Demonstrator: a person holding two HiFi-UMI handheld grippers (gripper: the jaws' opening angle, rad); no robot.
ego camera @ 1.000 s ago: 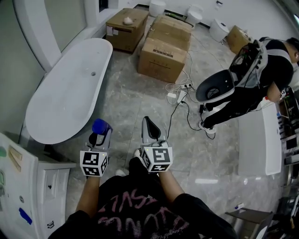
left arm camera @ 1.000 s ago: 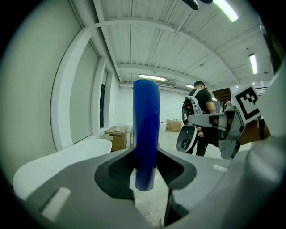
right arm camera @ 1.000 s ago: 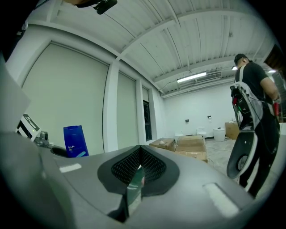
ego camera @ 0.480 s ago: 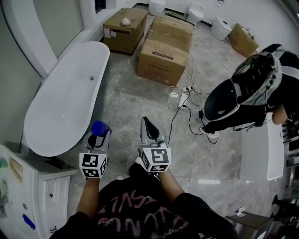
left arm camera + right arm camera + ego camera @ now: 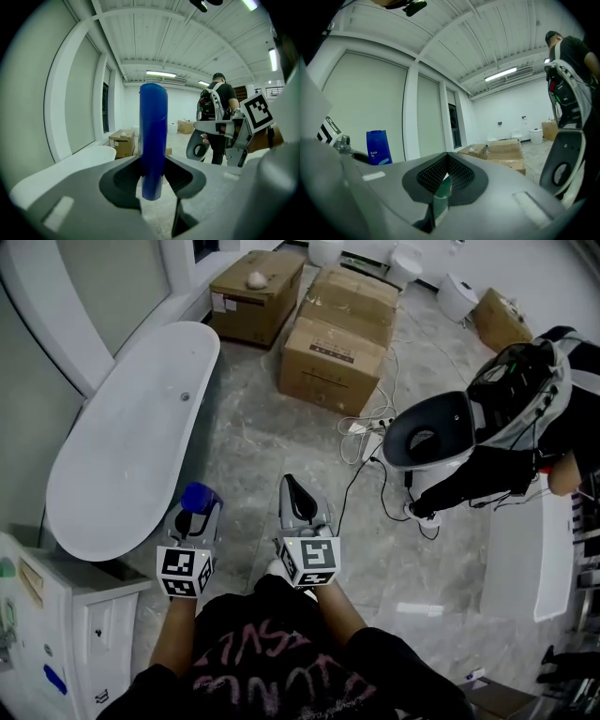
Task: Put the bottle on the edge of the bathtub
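My left gripper (image 5: 195, 516) is shut on a blue bottle (image 5: 200, 496), held upright above the floor just off the near end of the white bathtub (image 5: 131, 451). In the left gripper view the bottle (image 5: 153, 140) stands clamped between the two dark pads, with the bathtub (image 5: 79, 161) low at the left. My right gripper (image 5: 298, 503) hovers beside it to the right, its jaws pressed together on nothing (image 5: 446, 176). The right gripper view shows the blue bottle (image 5: 378, 147) off to the left.
Cardboard boxes (image 5: 336, 329) stand on the floor beyond the tub. A person (image 5: 539, 418) carrying a white toilet (image 5: 427, 442) stands at the right, with cables (image 5: 370, 456) lying across the tiles. A white cabinet (image 5: 66, 634) sits at my lower left.
The person with the toilet has shifted at the right. Both grippers and the bottle keep nearly the same place, drifting slightly toward me in the view.
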